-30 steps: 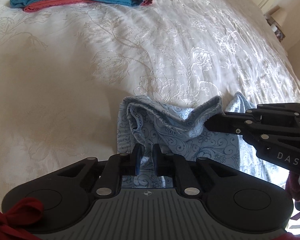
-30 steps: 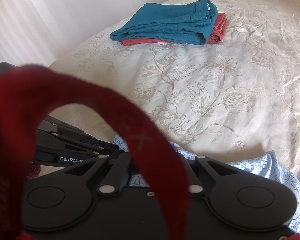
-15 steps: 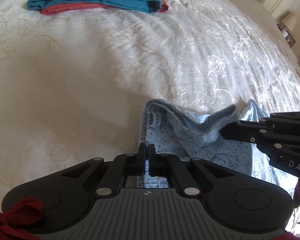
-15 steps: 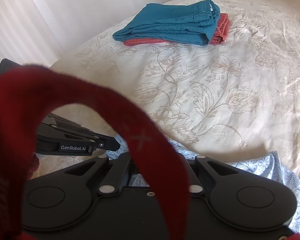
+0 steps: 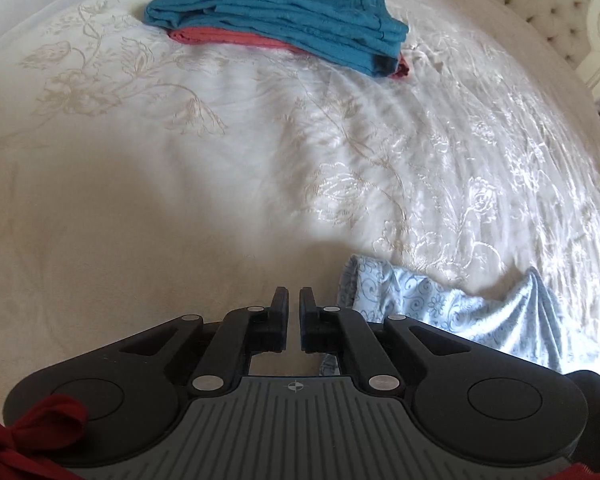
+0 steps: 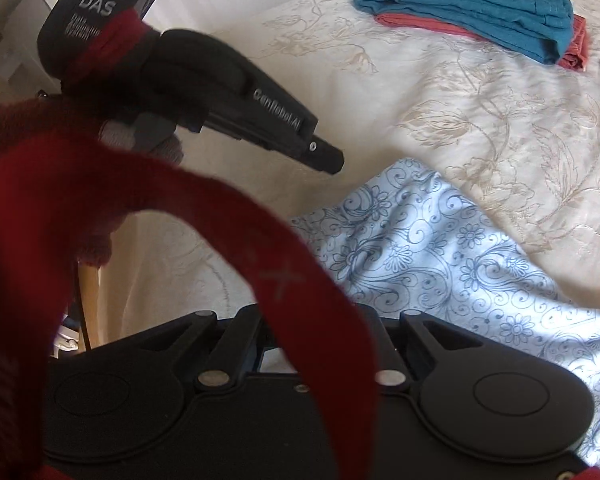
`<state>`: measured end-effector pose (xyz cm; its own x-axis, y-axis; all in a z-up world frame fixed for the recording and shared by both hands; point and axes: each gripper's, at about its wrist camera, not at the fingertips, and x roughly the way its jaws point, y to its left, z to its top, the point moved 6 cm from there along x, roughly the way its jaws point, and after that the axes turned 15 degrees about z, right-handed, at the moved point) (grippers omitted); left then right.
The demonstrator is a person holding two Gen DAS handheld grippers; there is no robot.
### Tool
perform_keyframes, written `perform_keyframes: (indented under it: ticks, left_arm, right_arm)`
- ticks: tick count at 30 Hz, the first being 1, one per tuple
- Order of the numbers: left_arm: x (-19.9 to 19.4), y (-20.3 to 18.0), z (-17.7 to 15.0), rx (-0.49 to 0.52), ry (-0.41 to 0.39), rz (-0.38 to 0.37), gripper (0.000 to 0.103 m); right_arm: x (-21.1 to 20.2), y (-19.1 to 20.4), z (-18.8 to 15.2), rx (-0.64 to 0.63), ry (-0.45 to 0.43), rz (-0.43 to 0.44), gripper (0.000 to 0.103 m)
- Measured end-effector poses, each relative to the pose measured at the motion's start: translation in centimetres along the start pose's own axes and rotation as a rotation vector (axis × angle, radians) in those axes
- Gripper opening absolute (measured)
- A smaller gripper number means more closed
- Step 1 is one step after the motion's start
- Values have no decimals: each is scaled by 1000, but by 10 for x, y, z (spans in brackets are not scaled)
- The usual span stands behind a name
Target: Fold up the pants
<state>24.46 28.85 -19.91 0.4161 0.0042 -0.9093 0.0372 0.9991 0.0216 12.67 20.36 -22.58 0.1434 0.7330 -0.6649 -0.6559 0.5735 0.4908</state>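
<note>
Left wrist view: left hand-held gripper (image 5: 294,304), fingers nearly together with a narrow gap, nothing between them, poised over bare bedspread (image 5: 180,208). Pants (image 5: 452,308), pale blue with a darker scroll print, lie rumpled on the bed just to the right of those fingers, one ridge of cloth standing up near the far right. Stack of folded garments, teal over coral (image 5: 284,12), sits well apart toward the far side of the bed; tufted headboard (image 5: 540,4) beyond. Right wrist view: pants (image 6: 440,248) spread flat ahead of the right hand-held gripper, whose fingertips are hidden behind a red strap (image 6: 284,272), so its opening and any hold cannot be told. Left hand-held gripper (image 6: 324,156) appears here raised above the cloth's near corner, apart from it. Judgement: a fold looks partly made. To proceed well, take a hem or corner squarely, lift only enough to clear, lay edge to edge, then smooth the raised ridge.
</note>
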Motion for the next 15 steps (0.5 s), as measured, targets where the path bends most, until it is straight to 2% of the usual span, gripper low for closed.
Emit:
perform_keyframes:
  ticks: [5, 9, 12, 15]
  left_arm:
    - [-18, -18, 5, 35, -50, -64, 5]
    - [-23, -41, -7, 88, -47, -148, 6]
    - [-17, -51, -29, 162, 20, -184, 6]
    - [-8, -52, -62, 254, 103, -172, 6]
  right_arm:
    - [-27, -8, 1, 59, -98, -34, 18]
    - [-33, -28, -8, 130, -102, -84, 18]
    - [-25, -31, -22, 158, -64, -73, 18]
    - [-9, -23, -42, 164, 23, -66, 19]
